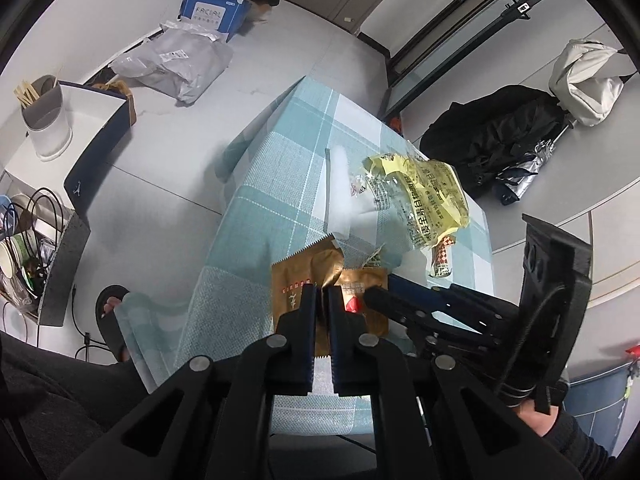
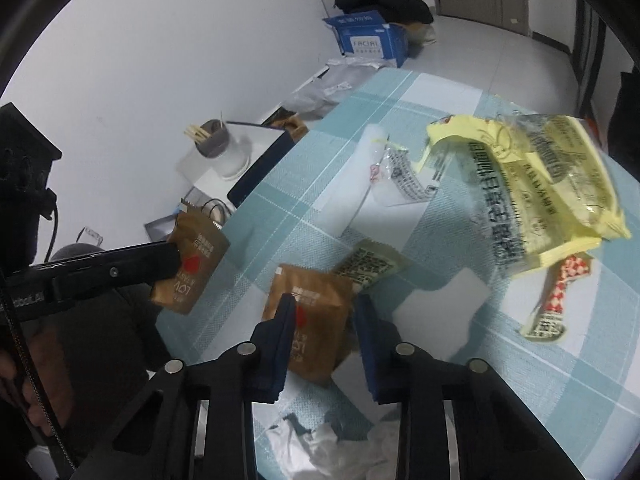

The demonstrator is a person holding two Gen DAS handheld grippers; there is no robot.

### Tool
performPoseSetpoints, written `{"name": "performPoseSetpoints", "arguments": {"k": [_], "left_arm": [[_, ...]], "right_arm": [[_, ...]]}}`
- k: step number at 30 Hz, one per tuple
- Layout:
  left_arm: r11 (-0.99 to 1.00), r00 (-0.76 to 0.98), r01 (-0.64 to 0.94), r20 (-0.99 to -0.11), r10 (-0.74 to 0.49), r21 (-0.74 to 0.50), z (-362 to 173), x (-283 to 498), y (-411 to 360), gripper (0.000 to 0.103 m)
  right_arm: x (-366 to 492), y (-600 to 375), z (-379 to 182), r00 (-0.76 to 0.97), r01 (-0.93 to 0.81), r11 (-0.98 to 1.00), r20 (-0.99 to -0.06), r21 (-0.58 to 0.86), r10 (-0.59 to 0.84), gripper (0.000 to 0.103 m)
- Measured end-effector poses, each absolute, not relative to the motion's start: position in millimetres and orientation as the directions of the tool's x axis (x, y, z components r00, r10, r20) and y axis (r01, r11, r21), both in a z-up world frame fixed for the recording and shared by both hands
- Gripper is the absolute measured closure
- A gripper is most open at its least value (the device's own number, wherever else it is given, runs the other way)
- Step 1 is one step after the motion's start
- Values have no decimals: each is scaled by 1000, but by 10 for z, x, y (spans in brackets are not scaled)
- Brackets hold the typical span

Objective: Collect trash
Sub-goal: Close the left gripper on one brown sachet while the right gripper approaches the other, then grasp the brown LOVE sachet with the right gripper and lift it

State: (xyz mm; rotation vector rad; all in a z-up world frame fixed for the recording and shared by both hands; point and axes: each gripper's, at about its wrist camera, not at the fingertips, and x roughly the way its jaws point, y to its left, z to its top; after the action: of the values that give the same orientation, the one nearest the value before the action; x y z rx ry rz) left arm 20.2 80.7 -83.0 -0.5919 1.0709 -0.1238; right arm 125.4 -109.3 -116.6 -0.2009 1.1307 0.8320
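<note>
My left gripper is shut on the edge of a brown packet, held over the near edge of the table with its teal plaid cloth. In the right wrist view that packet hangs from the left gripper beside the table's corner. My right gripper stands partly open, its fingers on either side of a second brown packet lying on the cloth. A small printed sachet, a yellow wrapper, a red-checked sachet and crumpled white tissue also lie there.
A white sheet and clear film lie mid-table. On the floor are a blue carton, a grey bag, a cup of sticks and a sandalled foot. A black jacket lies to the right.
</note>
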Motion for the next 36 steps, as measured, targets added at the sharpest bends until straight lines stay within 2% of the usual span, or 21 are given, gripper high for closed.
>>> {"name": "performPoseSetpoints", "arguments": {"k": [6,14,17,18,20,21,22,24,27,30,36], "left_arm": [[840,484,-174,-787,-382,-514,-817,204,798,101],[838,485,-181,-788,-380,-515,-785,205,822,101],[837,493,-176,-782,-380,-518,-740,189,843,101],[839,495,-175,-782,-378,-515,-729,186,844,101],[838,498,-172,-779,-380,-519,-702,175,869,101],[837,501,-171,-777,-380,-520,-686,167,887,101],[837,505,-172,-776,-378,-520,-668,159,910,101],[833,512,-173,-771,-380,-525,-638,153,945,101],[831,520,-170,-765,-380,-529,-598,149,984,101],[829,526,-166,-759,-383,-534,-577,143,1003,101],[823,529,-171,-755,-388,-542,-567,134,1049,101]], "right_arm": [[1217,-1099,-1130,236,-681,708,-860,186,453,103],[1130,-1187,-1032,233,-699,684,-838,208,494,103],[1025,-1149,-1021,170,-748,619,-832,240,528,98],[995,-1119,-1031,160,-765,601,-834,233,528,92],[926,-1057,-1048,140,-803,556,-839,215,526,70],[891,-1025,-1045,147,-818,542,-841,193,521,52],[863,-996,-1034,149,-835,520,-837,178,526,46],[829,-905,-1006,158,-880,460,-840,119,520,42],[781,-719,-1016,156,-944,329,-861,14,484,26],[721,-535,-1105,137,-984,163,-897,-74,420,25],[773,-323,-1310,67,-995,-52,-959,-85,275,25]]}}
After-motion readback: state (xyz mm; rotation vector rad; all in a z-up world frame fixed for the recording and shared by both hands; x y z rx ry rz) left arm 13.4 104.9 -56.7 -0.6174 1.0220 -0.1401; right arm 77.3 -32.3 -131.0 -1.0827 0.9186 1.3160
